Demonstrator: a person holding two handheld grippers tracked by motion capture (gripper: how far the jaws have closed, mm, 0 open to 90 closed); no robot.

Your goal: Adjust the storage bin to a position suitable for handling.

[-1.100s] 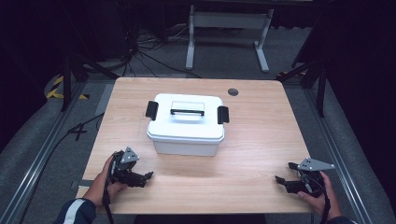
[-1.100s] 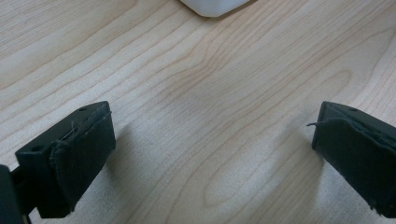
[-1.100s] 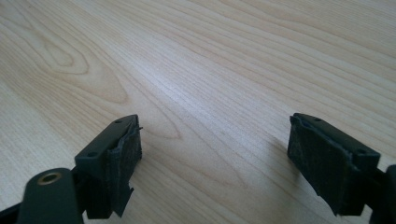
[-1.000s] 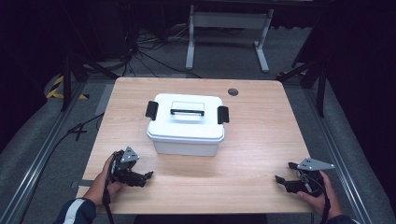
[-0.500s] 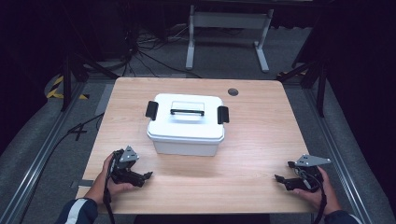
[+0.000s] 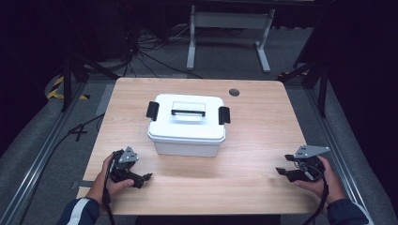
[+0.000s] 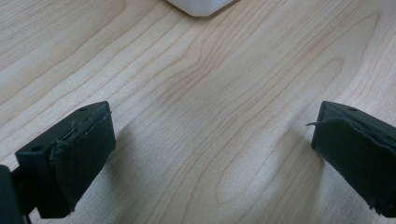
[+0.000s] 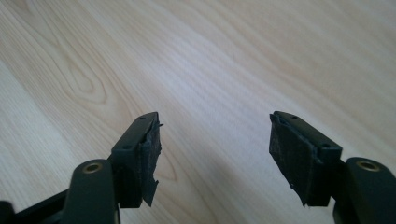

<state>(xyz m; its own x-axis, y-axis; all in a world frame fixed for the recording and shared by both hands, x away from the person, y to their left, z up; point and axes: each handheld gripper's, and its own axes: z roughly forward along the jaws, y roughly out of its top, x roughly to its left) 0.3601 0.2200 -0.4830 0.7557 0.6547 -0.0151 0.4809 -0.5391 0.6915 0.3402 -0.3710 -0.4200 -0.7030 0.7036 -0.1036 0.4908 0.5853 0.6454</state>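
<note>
A white lidded plastic box (image 6: 187, 124) with a black handle and black side latches stands in the middle of the wooden table (image 6: 263, 117). My left gripper (image 6: 146, 177) rests near the table's front left, jaws wide open over bare wood (image 7: 210, 140), with a corner of the white box (image 7: 198, 5) at the top of its view. My right gripper (image 6: 279, 171) hovers at the front right, pointing left toward the table's middle. Its jaws have just been closing partway but remain open (image 8: 215, 149), with nothing between them.
A round grommet hole (image 6: 234, 92) sits at the table's back right. Dark floor with cables and a white metal stand (image 6: 225, 28) lie beyond the far edge. Bare wood stretches between the two grippers in front of the box.
My right gripper has lifted slightly off the table and shifted a little. The left gripper and the box have stayed put.
</note>
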